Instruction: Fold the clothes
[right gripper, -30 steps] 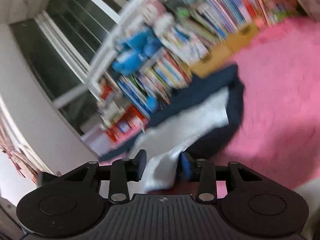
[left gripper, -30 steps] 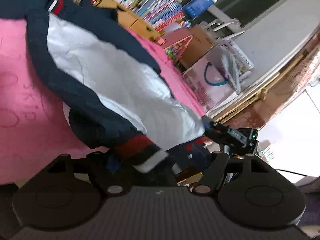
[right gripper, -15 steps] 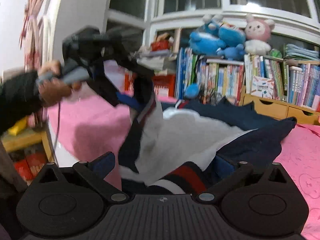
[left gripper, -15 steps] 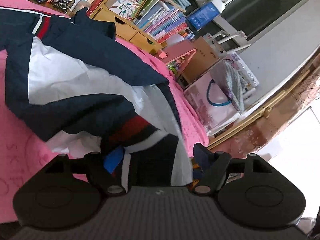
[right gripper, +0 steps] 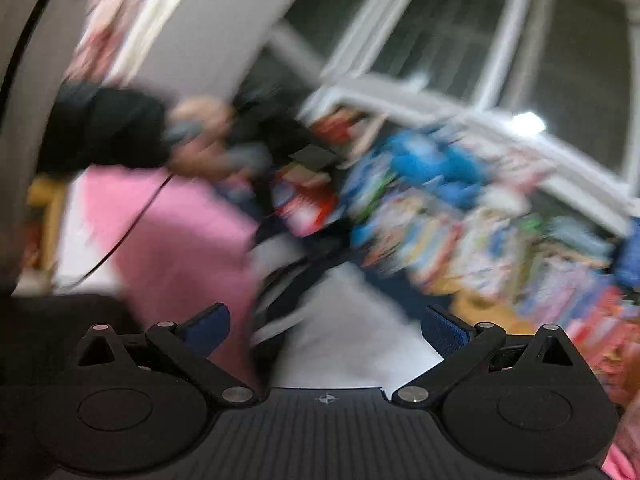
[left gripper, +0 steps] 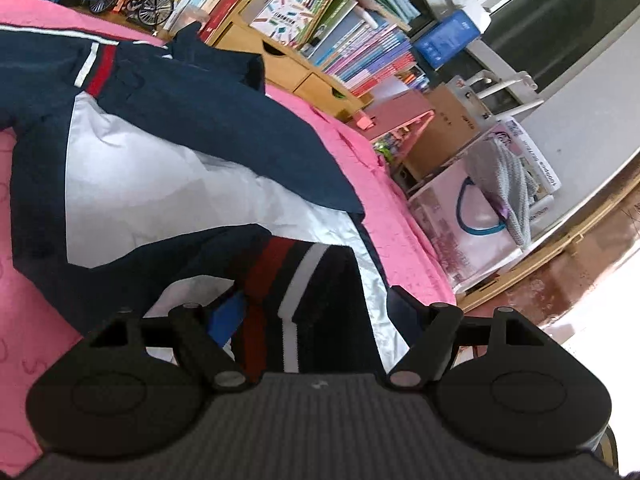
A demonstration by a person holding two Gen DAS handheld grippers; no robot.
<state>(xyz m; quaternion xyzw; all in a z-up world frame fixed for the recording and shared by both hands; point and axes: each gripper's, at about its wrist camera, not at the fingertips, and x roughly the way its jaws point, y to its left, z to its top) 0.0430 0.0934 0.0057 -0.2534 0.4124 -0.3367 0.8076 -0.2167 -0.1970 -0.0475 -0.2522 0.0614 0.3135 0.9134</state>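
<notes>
At the bottom of the left view, the left gripper (left gripper: 316, 312) is spread wide with the striped cuff of the jacket (left gripper: 192, 176) lying between its fingers. The right gripper (right gripper: 326, 322) is spread too, holding nothing. The jacket lies mid-frame on the pink bed (left gripper: 400, 216). Books (left gripper: 320, 12) fill the top.

Left wrist view sharp, evenly lit; floor (left gripper: 600, 300) right of bookshelf (left gripper: 320, 40) blown out white. Fisheye bends edges. Right wrist view heavily motion-blurred; glare spot on window frame (right gripper: 528, 122), panes dark.

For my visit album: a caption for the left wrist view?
Open left gripper over a navy-and-white jacket on a pink bed.
</notes>
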